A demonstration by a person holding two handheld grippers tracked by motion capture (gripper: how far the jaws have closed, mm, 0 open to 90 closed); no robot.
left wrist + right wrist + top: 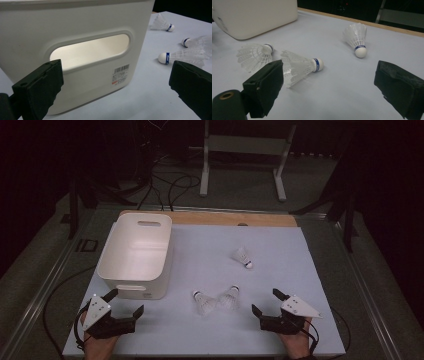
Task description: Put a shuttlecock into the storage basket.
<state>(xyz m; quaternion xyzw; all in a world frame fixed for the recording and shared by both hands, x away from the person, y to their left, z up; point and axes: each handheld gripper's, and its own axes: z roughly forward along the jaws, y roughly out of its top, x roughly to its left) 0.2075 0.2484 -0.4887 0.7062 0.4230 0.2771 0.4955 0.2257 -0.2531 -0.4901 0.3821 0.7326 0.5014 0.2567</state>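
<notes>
Left claw spread wide and empty, poised just before white bin at near left of table. Right claw likewise released, holding nothing, just near of two shuttlecocks. From left gripper view: handle slot and barcode label on bin's near wall. From right gripper view: blue band around each cork. Nearest shuttlecock lying on its side, cork toward far right. Second shuttlecock beside it, skirts touching, cork toward the bin. Third shuttlecock well apart, farther back, cork tilted toward the person.
</notes>
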